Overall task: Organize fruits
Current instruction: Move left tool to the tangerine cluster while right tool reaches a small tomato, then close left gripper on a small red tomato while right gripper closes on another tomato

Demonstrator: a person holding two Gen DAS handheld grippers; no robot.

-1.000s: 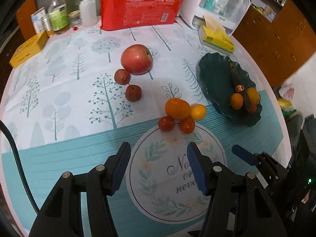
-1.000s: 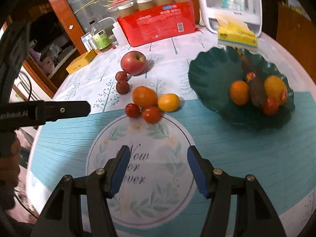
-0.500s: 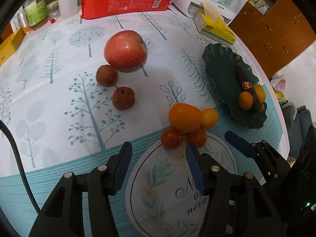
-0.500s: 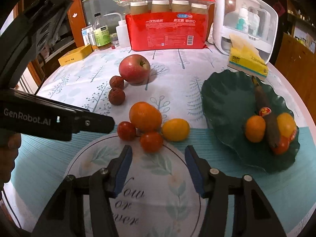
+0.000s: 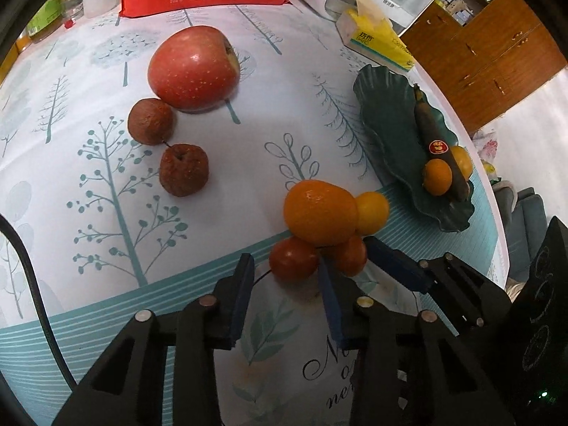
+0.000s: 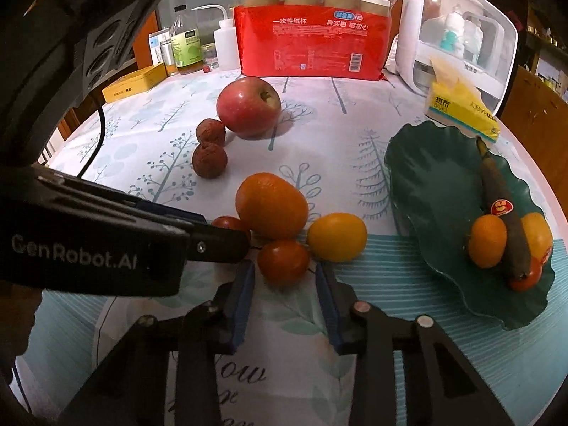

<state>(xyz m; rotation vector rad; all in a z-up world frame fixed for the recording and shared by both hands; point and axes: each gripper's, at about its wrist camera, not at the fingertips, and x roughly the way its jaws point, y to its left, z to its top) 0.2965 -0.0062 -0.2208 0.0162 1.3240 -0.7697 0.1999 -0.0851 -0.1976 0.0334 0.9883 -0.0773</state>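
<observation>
Two red tomatoes, an orange (image 5: 319, 211) and a yellow fruit (image 5: 372, 211) cluster on the tablecloth. My left gripper (image 5: 285, 261) points down with its jaws closing around the left tomato (image 5: 293, 262); a gap still shows beside one pad. My right gripper (image 6: 284, 266) is closing around the right tomato (image 6: 283, 261), pads close to its sides but apart. The right tomato (image 5: 349, 255) also shows in the left wrist view. A red apple (image 6: 248, 106) and two brown wrinkled fruits (image 6: 209, 159) lie farther back. The green plate (image 6: 433, 170) holds a dark banana, small oranges and a tomato.
At the back stand a red pack of paper cups (image 6: 312, 39), bottles (image 6: 186, 46), a yellow box (image 6: 135, 81), a white case (image 6: 458, 35) and a yellow tissue pack (image 6: 461, 106). The table edge curves past the plate on the right.
Both grippers have moved down and forward to the tomato cluster. Their jaws have narrowed from wide apart to just around one tomato each.
</observation>
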